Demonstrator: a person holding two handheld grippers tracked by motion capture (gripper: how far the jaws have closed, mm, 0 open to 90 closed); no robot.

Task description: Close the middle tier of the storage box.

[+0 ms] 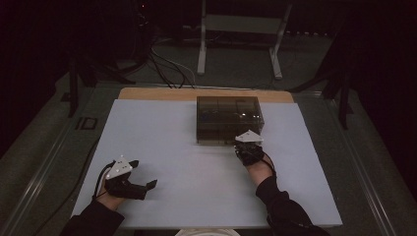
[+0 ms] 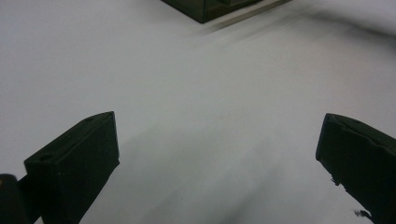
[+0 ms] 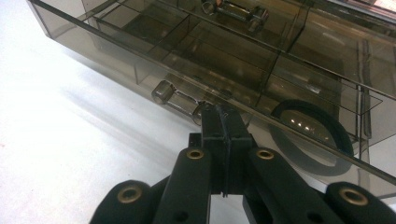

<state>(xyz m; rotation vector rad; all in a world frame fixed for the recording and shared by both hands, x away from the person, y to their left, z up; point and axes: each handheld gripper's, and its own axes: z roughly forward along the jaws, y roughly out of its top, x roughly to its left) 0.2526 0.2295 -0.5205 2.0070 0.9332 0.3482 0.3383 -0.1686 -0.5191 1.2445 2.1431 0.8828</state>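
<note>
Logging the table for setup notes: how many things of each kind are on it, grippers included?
Grippers: 2, the left gripper open, the right gripper shut on the drawer handle
Smoky clear drawer box: 1
Black ring in the drawer: 1
Total: 4

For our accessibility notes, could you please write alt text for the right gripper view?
The right gripper, jaws together, grips the clear handle of a smoky transparent drawer box on the white table; a black ring lies inside.
</note>
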